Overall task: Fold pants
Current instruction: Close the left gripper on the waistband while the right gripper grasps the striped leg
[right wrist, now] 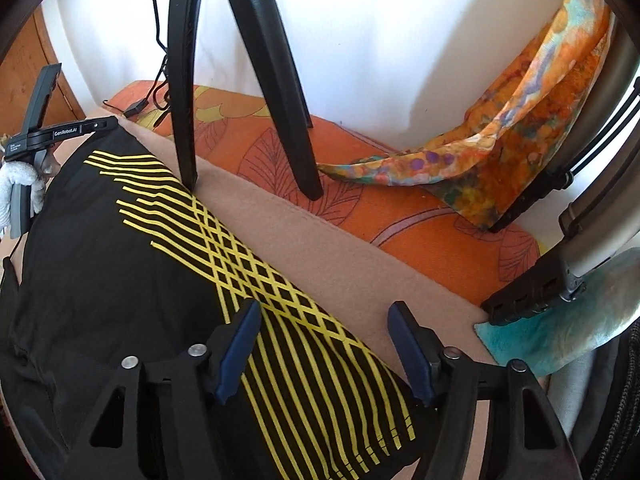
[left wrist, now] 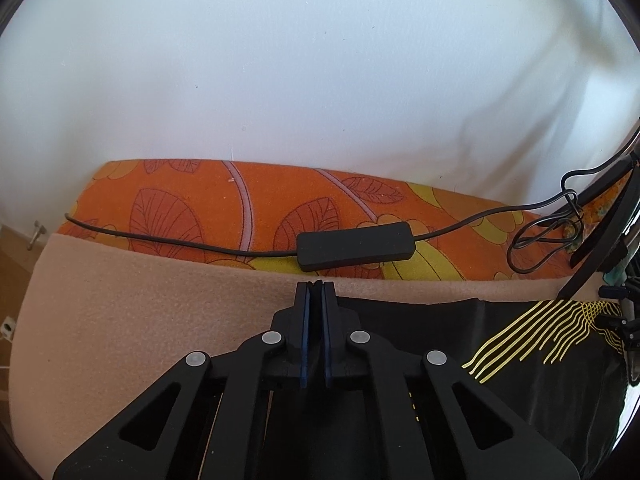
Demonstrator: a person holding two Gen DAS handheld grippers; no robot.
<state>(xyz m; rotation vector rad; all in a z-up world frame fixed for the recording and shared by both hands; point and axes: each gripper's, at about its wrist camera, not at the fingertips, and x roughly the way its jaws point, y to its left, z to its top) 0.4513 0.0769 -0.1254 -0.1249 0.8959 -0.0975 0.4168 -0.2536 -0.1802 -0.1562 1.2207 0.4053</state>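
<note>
1. Pants: black, with yellow stripe/lattice print, lying flat on a beige blanket, which covers an orange leaf-print mattress against a white wall.
2. Left gripper: jaws fully together at the pants' far edge. Whether any cloth is pinched I can't tell; the tips hide the contact.
3. Right gripper: jaws apart, straddling the printed end of the pants near its edge, pads not pressing yet.
4. My read of the step: grab both corners of the far edge, then fold over.
5. To do it well: right jaws should bite down at the hem, taking all the layers, not the blanket underneath. Confirm the left actually has fabric before lifting.
6. Lift both hands evenly and keep the edge taut so the fold line stays straight.
7. Clutter: black cable with inline box on the mattress, far side; black stand legs and a colourful scarf to the right. Keep the fold swing clear of the legs.
</note>
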